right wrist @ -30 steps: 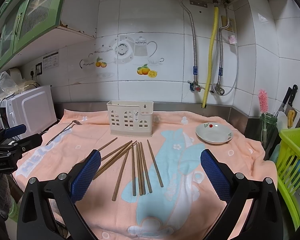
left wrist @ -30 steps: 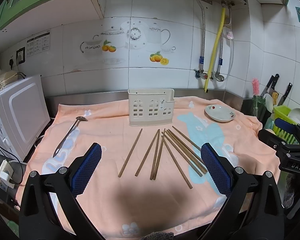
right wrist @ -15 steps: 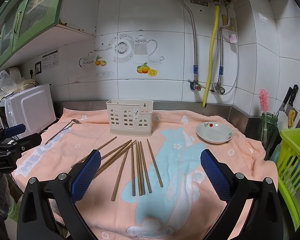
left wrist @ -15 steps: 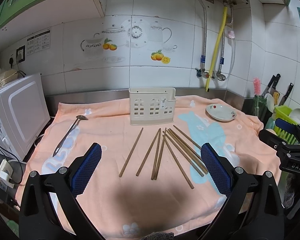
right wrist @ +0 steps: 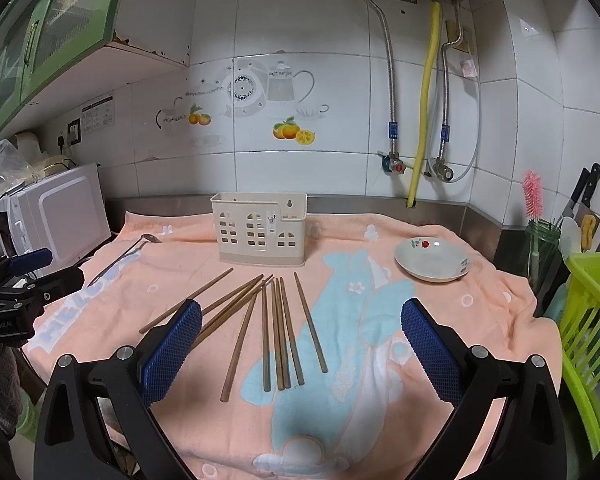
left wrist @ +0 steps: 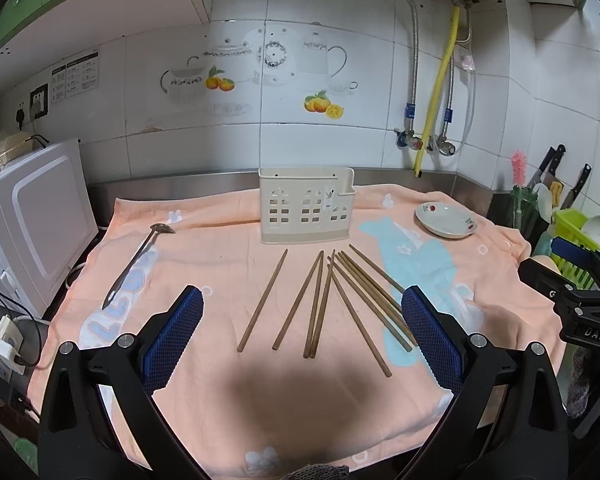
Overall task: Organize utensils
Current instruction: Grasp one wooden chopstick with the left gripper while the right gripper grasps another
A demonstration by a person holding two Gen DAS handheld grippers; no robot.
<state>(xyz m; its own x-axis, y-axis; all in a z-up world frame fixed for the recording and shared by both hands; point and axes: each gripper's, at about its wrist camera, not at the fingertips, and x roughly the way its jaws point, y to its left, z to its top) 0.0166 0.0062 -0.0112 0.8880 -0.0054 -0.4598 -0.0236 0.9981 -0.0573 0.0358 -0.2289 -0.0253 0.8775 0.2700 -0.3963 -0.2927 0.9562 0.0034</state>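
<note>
Nothing grasped yet; left gripper and right gripper both held wide apart above towel; chopsticks fanned loose before holder (seemingly empty); 1 stick to be pinched next.

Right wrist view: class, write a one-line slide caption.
Open right gripper hovers over wooden chopsticks scattered before the cream utensil holder.

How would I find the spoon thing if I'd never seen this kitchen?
Start at the white microwave on the left, then look at the peach towel beside it. The long-handled metal ladle lies alone near the towel's left edge. It is shiny metal with a small bowl at its far end, unlike the brown wooden chopsticks in the middle.
</note>
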